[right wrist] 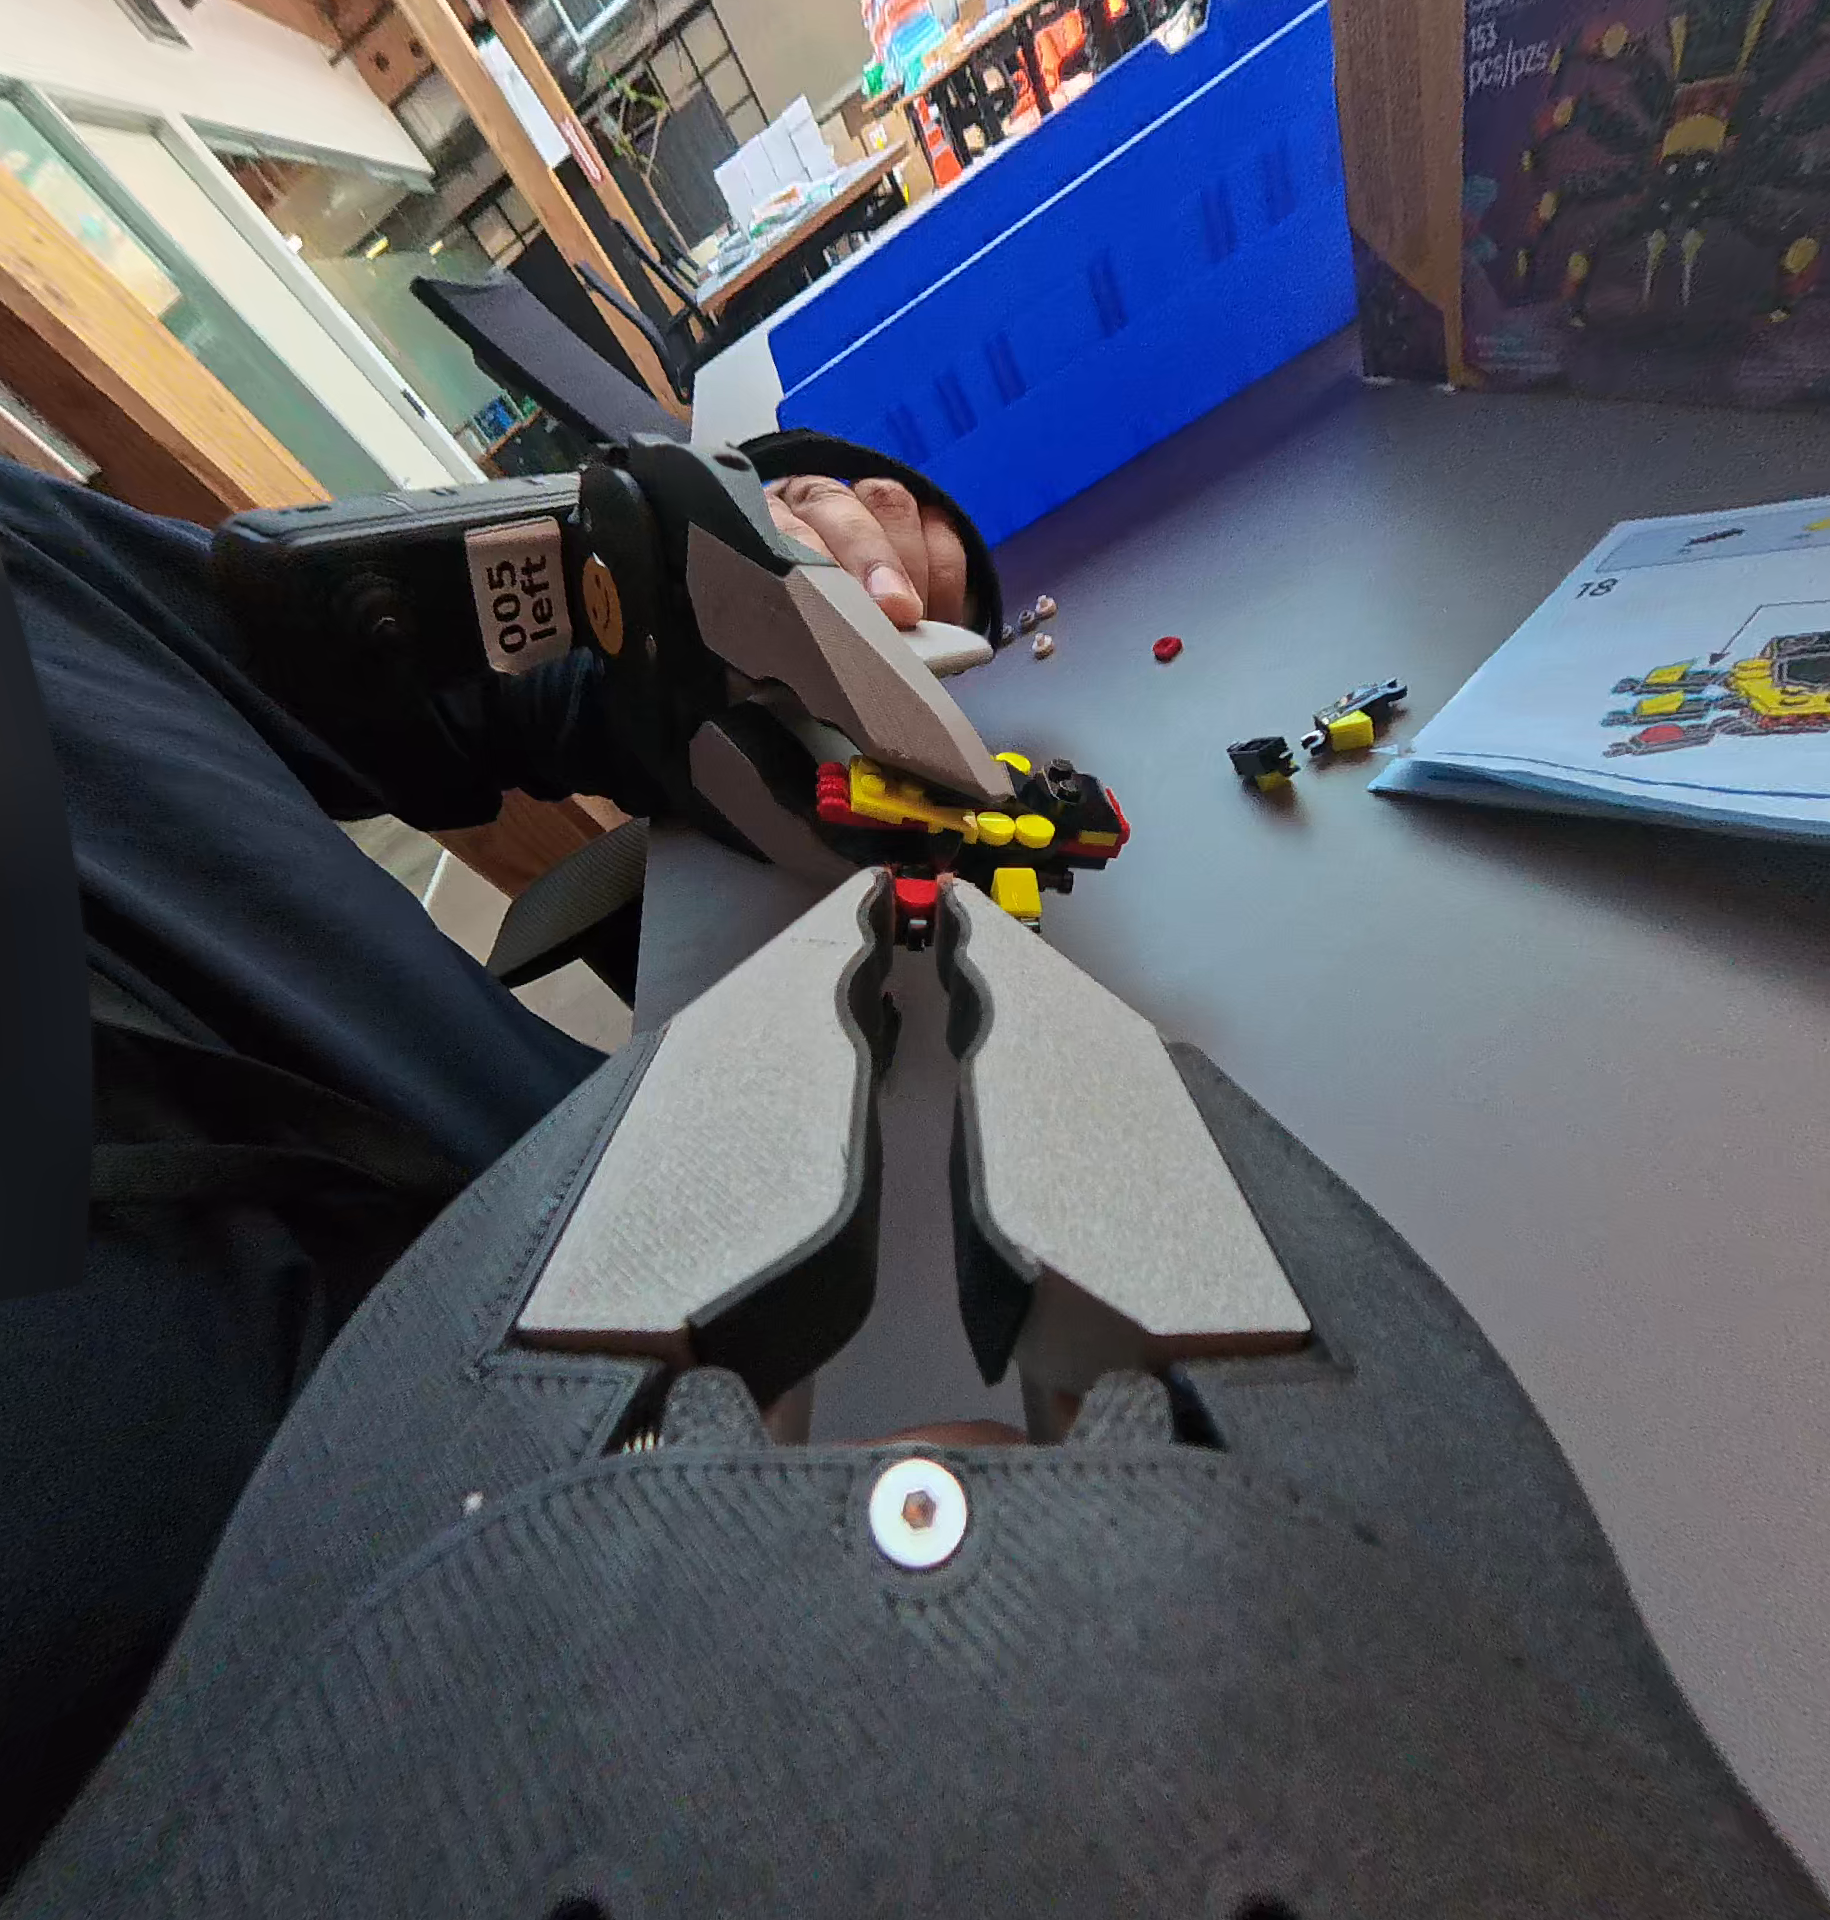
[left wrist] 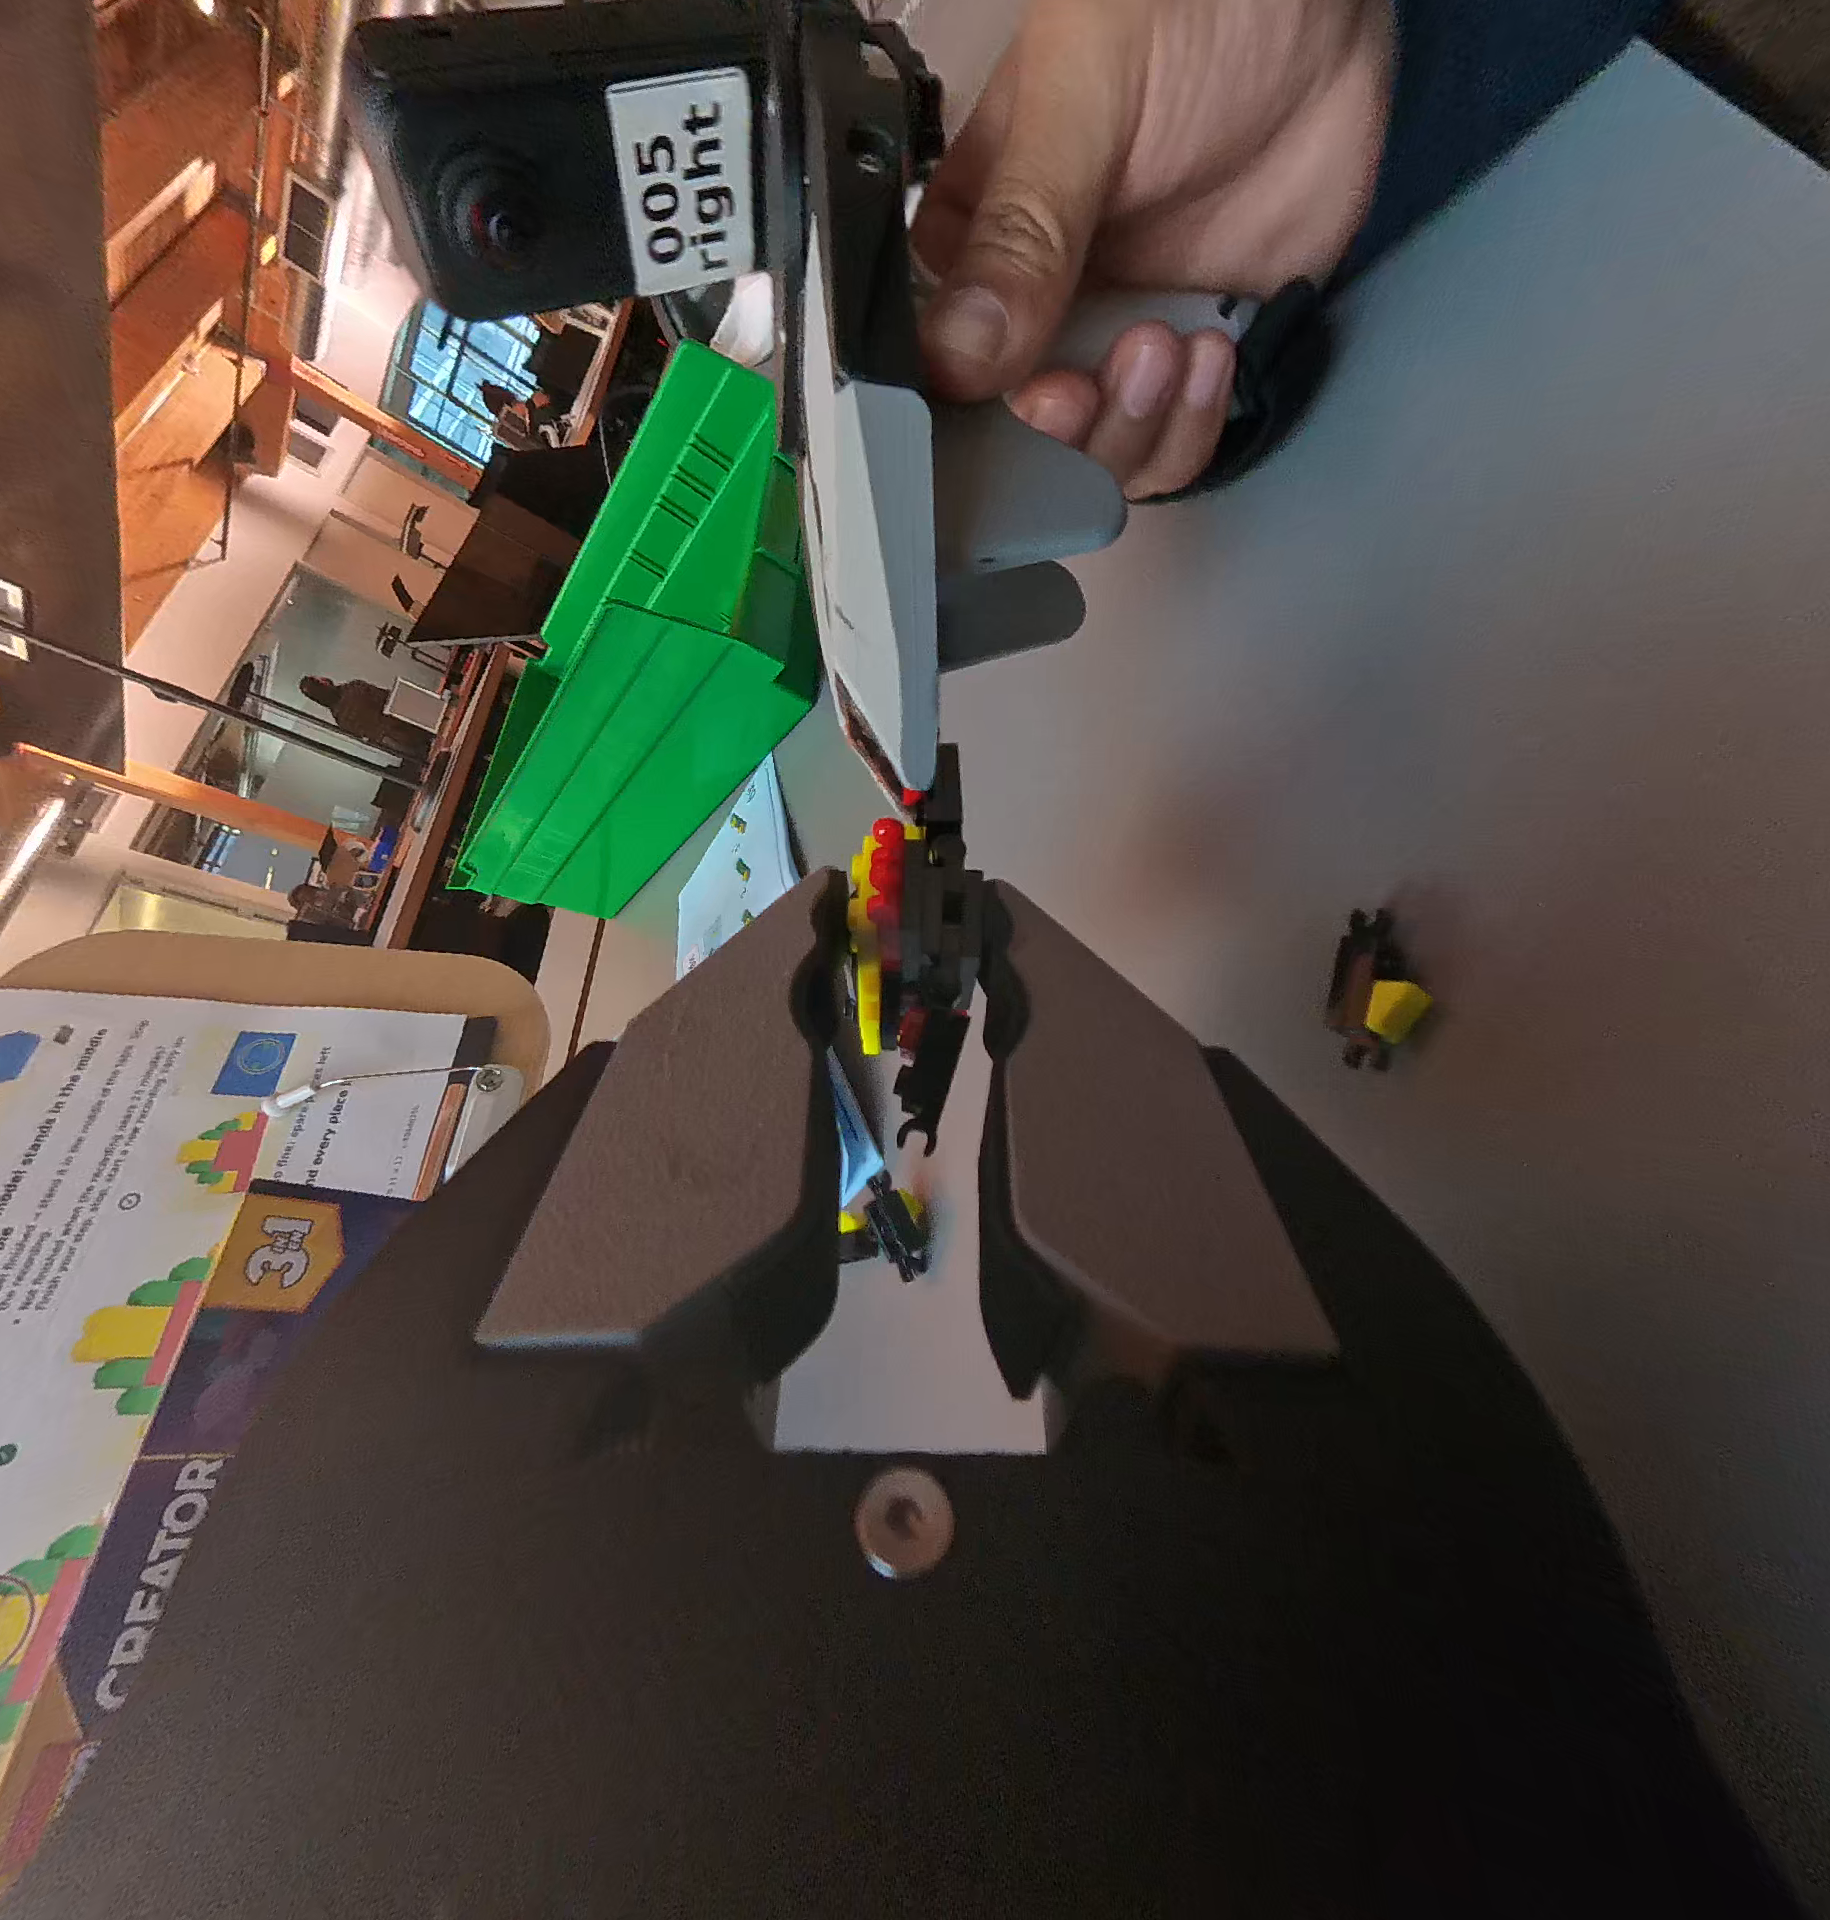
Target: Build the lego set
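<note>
The lego model, black with yellow and red parts, is clamped between the fingers of my left gripper and held above the grey table. My right gripper is shut on a small red and black piece at the near underside of the model. In the left wrist view the right gripper comes in from above and its tips touch the model's far end. In the right wrist view the left gripper grips the model from the left.
Two small black and yellow sub-assemblies, a red stud and tan bits lie on the table. The open instruction booklet lies right. A blue bin, green bin and the set's box stand behind. Only a small space, under 4 cm, lies between the two pairs of fingers.
</note>
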Demonstrator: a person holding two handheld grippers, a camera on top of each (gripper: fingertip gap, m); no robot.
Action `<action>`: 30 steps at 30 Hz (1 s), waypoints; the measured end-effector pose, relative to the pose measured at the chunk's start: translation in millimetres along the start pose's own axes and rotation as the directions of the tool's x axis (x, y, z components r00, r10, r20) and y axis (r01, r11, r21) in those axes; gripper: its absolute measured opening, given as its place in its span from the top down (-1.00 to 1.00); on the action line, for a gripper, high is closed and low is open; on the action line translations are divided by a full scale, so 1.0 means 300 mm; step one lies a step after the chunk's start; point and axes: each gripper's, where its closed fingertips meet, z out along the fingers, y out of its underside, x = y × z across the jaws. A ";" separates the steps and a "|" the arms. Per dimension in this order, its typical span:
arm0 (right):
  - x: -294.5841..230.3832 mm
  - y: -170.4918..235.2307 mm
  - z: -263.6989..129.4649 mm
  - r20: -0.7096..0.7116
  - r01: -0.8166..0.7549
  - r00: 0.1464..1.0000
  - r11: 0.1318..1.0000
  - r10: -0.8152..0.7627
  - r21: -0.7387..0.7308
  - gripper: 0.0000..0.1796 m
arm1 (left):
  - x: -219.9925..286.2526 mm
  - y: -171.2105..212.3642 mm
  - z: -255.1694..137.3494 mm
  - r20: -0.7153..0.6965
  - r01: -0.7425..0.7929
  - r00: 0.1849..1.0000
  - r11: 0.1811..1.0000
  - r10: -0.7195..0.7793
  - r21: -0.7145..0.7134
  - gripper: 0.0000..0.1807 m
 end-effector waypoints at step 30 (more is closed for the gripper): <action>-0.002 -0.010 -0.006 0.015 -0.016 1.000 0.999 0.016 0.042 0.95 | 0.000 -0.012 0.002 0.005 0.023 1.000 1.000 -0.023 0.002 0.76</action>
